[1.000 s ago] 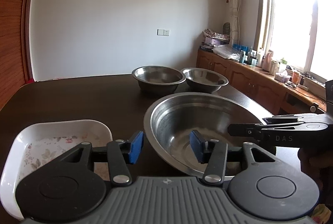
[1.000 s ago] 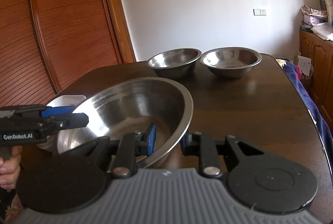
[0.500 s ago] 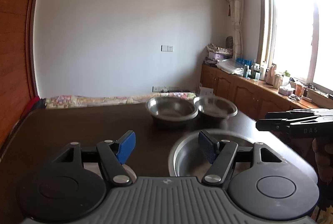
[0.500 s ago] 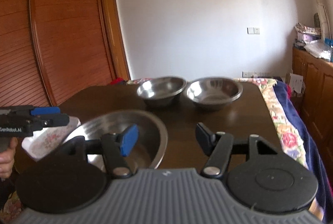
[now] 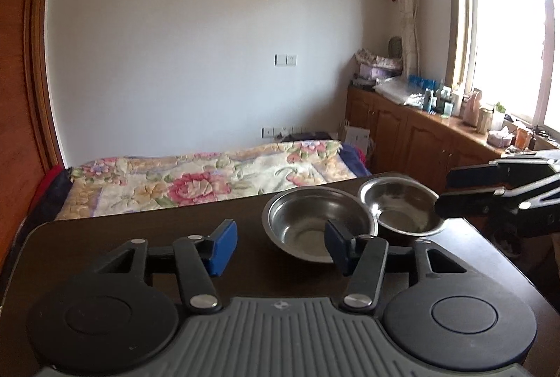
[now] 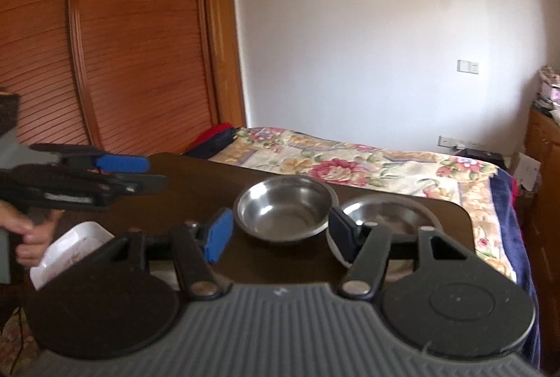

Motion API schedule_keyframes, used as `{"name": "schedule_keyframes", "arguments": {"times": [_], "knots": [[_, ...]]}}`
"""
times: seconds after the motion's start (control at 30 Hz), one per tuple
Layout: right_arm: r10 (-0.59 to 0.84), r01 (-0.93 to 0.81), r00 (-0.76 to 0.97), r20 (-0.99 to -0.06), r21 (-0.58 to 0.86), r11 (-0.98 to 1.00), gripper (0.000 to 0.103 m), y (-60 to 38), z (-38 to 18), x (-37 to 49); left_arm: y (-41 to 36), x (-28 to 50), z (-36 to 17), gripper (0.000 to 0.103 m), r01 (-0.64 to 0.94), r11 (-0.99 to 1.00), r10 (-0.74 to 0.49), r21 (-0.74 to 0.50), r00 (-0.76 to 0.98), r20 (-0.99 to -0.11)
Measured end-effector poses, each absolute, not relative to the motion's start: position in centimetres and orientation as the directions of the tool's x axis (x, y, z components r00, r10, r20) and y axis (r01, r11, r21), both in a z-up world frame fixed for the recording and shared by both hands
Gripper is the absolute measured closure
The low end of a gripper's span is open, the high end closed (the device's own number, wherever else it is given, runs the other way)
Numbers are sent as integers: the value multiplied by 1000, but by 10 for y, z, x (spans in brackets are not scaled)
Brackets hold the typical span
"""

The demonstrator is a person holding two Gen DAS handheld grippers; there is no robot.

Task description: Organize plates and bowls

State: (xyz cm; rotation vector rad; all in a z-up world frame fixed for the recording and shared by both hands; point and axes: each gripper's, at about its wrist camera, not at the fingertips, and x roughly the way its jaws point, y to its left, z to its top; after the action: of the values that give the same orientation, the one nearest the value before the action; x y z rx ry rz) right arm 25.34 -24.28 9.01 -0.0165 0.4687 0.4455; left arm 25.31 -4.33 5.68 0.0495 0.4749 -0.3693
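Your left gripper (image 5: 278, 245) fills the bottom of the left wrist view, its blue-padded fingers (image 5: 221, 247) spread apart with only air and dark table behind them; its jaws have just been closing in a little, and nothing sits between them. Just past its right finger, right of centre in the frame, stands a round stainless-steel bowl (image 5: 316, 223), and touching or nearly touching that bowl's right rim is a second, similar steel bowl (image 5: 402, 205). Both rest near the far edge of the dark brown wooden table (image 5: 140, 230).

Your right gripper (image 6: 278, 235) sits likewise at the bottom of the right wrist view, jaws parted and empty; they have just been opening. Between its fingers, a little above them in the frame, you see the first steel bowl (image 6: 285, 207), with the second (image 6: 388, 212) partly hidden behind the right finger. At lower left of that view a white rectangular dish with a floral pattern (image 6: 70, 247) lies on the table, partly covered by the gripper body. Above it, at middle left, your left gripper (image 6: 154, 172) reaches in from the frame edge, your hand (image 6: 29, 237) wrapped on its handle.

Beyond the table lies a bed under a floral quilt (image 5: 196, 177). A wooden cabinet (image 5: 420, 135) runs along the right wall below the bright window (image 5: 511, 34).
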Motion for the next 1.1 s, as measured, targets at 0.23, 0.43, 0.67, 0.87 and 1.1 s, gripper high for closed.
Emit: {"name": "schedule_keyframes", "arguments": {"times": [0.23,0.43,0.67,0.87,1.1], "knots": [[417,-423,775,-475,102,901,43,-244,89,295,-56,300,40,30,362,931,-327,-40,780,-533],[409,-423,740,-533,104,900,47,-242,75,327,-57,324,24,36,360,931,-325,-61,741,-587],[404,-416,707,-580,121,901,53,-242,65,355,-59,332,18,37,362,929,-332,-77,724,-605],[393,-412,678,-622,122,903,54,-237,56,372,-55,339,16,37,366,924,-356,-114,708,-610],[373,-409,657,-655,106,907,56,-233,52,383,-58,341,14,53,368,919,-375,-142,702,-606]]}}
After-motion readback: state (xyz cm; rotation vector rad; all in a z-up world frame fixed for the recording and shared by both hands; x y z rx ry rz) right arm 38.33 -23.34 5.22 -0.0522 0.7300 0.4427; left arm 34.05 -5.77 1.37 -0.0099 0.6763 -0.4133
